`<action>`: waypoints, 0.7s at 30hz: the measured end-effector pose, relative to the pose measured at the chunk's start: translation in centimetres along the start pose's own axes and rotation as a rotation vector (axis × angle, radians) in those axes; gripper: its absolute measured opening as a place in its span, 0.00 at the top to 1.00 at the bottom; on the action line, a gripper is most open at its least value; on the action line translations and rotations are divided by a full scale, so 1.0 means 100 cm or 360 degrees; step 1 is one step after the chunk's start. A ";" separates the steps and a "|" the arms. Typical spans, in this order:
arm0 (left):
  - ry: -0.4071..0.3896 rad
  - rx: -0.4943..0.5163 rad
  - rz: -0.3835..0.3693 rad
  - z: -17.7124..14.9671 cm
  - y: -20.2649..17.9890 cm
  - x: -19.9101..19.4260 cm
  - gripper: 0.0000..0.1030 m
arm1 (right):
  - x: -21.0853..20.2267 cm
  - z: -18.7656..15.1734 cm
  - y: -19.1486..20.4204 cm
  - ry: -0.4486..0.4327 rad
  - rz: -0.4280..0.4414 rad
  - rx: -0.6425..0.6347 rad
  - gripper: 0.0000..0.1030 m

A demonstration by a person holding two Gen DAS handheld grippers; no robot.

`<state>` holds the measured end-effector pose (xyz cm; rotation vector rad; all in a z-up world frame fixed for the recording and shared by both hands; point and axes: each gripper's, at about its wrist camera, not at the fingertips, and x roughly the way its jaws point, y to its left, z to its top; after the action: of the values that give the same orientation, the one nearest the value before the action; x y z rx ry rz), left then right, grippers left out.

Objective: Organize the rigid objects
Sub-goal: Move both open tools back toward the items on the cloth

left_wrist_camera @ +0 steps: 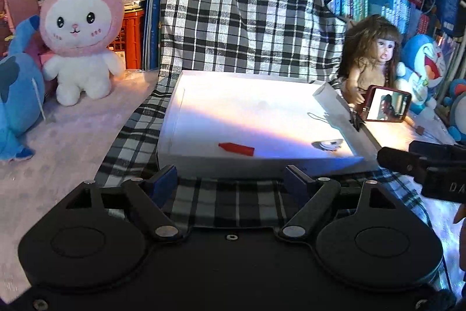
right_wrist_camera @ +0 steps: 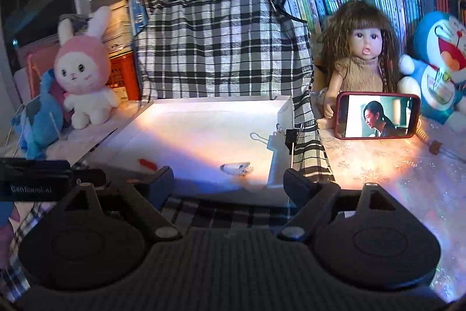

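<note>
Here we hold both grippers back from the white tray (left_wrist_camera: 174, 118), near its front edge, over the plaid cloth (left_wrist_camera: 233, 203). The left gripper (left_wrist_camera: 231, 178) has its jaws spread with only cloth between them, and the right gripper (right_wrist_camera: 228, 181) is spread too and holds nothing.

Inside the tray lie the task's things: a red crayon (left_wrist_camera: 236, 149) near the front, left of middle, and a small pale piece (left_wrist_camera: 328, 144) further right, close to the right wall. They lie well apart, neither touched. A binder clip (right_wrist_camera: 291, 136) grips the tray's right wall, likely to pin the cloth there.

Beyond, a bunny (left_wrist_camera: 81, 28) sits far left; a doll (right_wrist_camera: 361, 54) and a phone (right_wrist_camera: 378, 115) stand far right. We judge both items count as placed.
</note>
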<state>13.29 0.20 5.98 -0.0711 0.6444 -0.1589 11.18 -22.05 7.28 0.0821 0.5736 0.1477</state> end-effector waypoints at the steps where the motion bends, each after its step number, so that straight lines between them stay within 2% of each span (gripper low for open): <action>1: -0.0015 -0.0008 -0.0005 -0.005 0.000 -0.006 0.22 | -0.005 -0.005 0.002 -0.0014 -0.0001 -0.0021 0.11; 6: -0.0045 -0.0041 -0.0027 -0.032 0.000 -0.026 0.20 | -0.023 -0.024 0.010 -0.0062 0.0009 -0.0065 0.10; 12: -0.0025 -0.0060 -0.0034 -0.061 0.004 -0.040 0.20 | -0.035 -0.047 0.011 -0.0053 0.0014 -0.0054 0.10; 21: -0.0033 -0.0025 -0.0014 -0.086 0.007 -0.051 0.19 | -0.052 -0.069 0.011 -0.0070 -0.0019 -0.0059 0.10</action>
<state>4.18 1.64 2.09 -0.0905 0.6250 -0.1613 3.01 -21.60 4.40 0.0456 0.5272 0.1443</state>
